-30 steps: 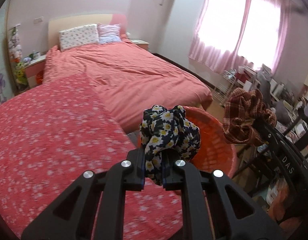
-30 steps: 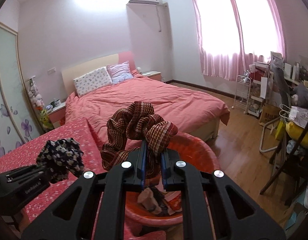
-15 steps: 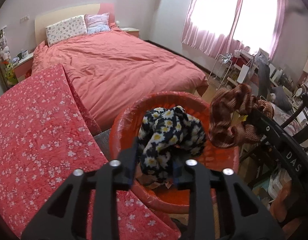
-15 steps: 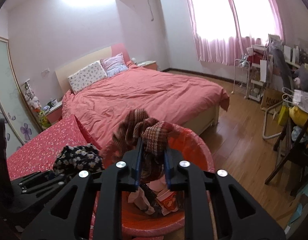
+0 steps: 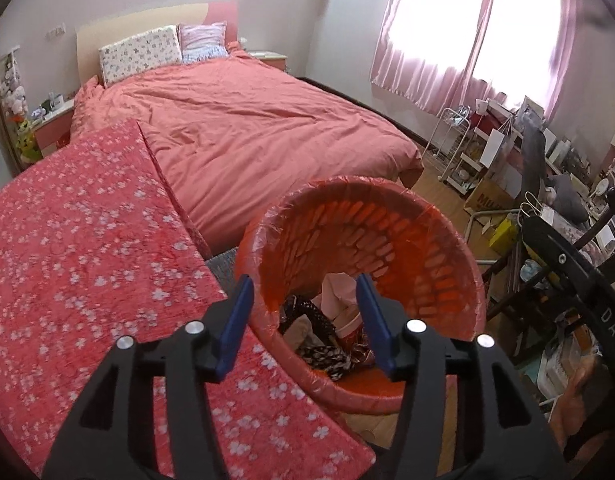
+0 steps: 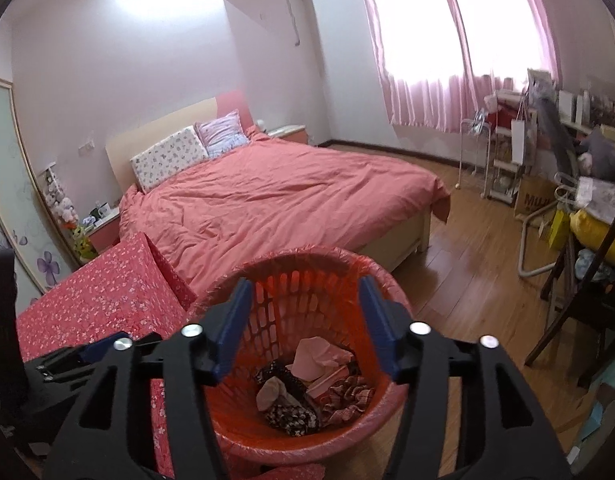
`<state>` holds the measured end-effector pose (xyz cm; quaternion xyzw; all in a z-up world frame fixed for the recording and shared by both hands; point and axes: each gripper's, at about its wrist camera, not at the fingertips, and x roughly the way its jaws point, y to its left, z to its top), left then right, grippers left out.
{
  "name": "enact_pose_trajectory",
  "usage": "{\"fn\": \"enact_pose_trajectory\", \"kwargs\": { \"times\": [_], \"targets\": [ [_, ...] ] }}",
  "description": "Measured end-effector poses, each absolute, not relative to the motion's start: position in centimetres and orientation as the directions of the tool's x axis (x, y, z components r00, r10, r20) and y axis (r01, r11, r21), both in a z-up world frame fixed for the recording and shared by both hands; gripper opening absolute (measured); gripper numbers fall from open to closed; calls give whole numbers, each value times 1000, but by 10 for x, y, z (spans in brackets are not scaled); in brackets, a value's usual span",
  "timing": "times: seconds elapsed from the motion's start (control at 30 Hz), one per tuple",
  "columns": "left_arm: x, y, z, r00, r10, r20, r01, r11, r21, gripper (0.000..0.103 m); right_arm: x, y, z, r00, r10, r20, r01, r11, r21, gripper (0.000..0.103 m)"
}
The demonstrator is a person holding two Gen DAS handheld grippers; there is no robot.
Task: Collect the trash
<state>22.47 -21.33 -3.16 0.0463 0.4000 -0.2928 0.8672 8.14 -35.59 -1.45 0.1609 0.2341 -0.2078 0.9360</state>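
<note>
1. We hold both tongs, left (image 5: 303, 320) and right (image 6: 305, 322), over the basket (image 6: 347, 264), jaws opening, nothing between them.
2. Trash (image 6: 291, 400) lies below; we lift clear of the rim.

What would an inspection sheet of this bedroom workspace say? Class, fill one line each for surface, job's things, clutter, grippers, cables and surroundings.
Surface: red floral cover, bare.
Job's things: orange basket beside it; daisy scrunchie, plaid scrunchie and paper scraps inside.
Clutter: crowded desk and shelves by the window.
Grippers: left gripper and right gripper over the basket, jaws opening, nothing between them.
Cables: nothing seen.
Surroundings: bed, pink curtains, wood floor.
</note>
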Motion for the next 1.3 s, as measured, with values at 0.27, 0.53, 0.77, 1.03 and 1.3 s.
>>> {"fn": "enact_pose_trajectory", "kwargs": {
  "times": [0.27,0.53,0.77,1.03,1.3],
  "targets": [
    [174,-153,8,639,-435,-635,496,863,-92,93,43,-321,13,834,-398,-382,476,869,134,101],
    [119,-80,20,749,-301,-590,349,937,-34,99,15,-273,20,833,-429,-351,465,885,22,101],
    [75,-27,14,816,-145,-560,168,986,-10,99,-14,-232,11,829,-488,-274,490,869,-67,101],
    [25,11,11,867,-45,-496,46,999,-11,99,-34,-216,3,848,-434,-304,450,893,-20,101],
    [-4,29,5,875,-19,-483,6,1000,-29,99,-36,-202,-4,827,-433,-357,452,891,-34,101]
  ]
}}
